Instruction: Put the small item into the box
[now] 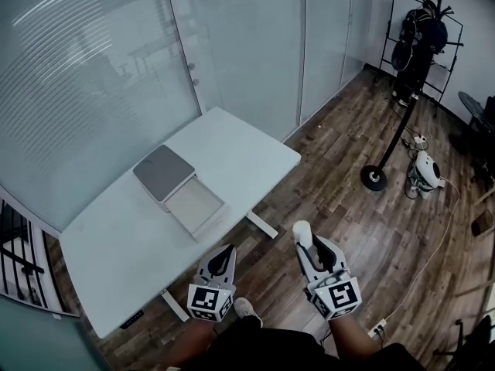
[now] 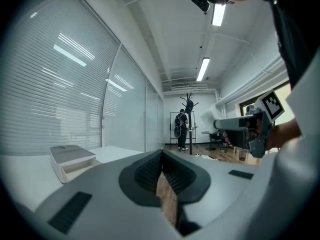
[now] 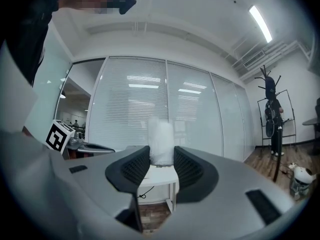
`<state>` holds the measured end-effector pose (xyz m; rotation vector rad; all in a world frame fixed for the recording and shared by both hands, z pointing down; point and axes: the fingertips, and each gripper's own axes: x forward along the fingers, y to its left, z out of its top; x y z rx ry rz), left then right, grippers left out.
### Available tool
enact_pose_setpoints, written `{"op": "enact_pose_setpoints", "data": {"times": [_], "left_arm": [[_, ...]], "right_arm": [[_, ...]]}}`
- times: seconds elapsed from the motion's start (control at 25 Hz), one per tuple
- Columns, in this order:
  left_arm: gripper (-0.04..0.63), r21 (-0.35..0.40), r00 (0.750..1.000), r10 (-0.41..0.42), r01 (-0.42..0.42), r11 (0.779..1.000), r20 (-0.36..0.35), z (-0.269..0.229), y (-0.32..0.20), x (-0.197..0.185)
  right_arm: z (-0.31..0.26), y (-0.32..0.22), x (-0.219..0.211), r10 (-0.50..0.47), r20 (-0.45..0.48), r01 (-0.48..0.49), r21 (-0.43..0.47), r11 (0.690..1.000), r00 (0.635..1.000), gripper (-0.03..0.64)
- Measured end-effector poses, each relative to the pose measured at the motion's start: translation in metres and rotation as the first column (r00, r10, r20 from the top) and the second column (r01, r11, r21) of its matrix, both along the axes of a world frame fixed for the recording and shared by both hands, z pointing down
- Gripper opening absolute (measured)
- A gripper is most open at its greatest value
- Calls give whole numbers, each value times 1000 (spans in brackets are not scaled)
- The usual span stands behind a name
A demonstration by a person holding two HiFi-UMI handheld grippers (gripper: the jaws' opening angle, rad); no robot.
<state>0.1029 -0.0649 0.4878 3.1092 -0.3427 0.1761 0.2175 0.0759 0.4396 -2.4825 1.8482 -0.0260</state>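
R hand-held gripper (image 3: 161,163) clamps the small item (image 3: 161,140), a pale, fuzzy-edged piece, over the floor (image 1: 348,199), well apart from the box (image 1: 179,188) on the tabletop (image 1: 116,246). Prob. light & soft, so grip mid-body w/ gentle squeeze. L hand-held gripper (image 2: 161,170) closed, empty.

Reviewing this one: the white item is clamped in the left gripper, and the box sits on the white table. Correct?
Not quite: the white item is clamped in the right gripper, as the right gripper view shows. The box does sit on the white table.
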Motion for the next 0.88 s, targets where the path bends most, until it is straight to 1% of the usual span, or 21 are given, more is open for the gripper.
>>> {"op": "enact_pose_setpoints", "data": {"times": [0.24, 0.44, 0.6, 0.72, 0.8, 0.88], "left_arm": [[12, -4, 1000, -8, 8, 1000, -5, 1, -59, 4], [12, -16, 999, -32, 32, 999, -19, 4, -99, -1], [12, 10, 999, -31, 32, 999, -24, 0, -119, -3], [12, 29, 998, -27, 29, 999, -53, -12, -129, -4], [12, 16, 996, -61, 62, 998, -68, -17, -141, -6], [12, 10, 992, -111, 111, 994, -53, -12, -160, -8]], "right_arm": [[0, -70, 7, -18, -2, 18, -3, 1000, 1000, 155], [-3, -123, 10, -44, -35, 44, -15, 999, 998, 155], [-3, -153, 6, -86, -52, 84, -35, 996, 995, 155], [3, -174, 0, -133, -46, 131, -36, 991, 990, 155], [5, -188, -2, -173, -40, 171, -46, 984, 984, 155], [6, -206, -2, -213, -33, 212, -49, 976, 976, 155]]}}
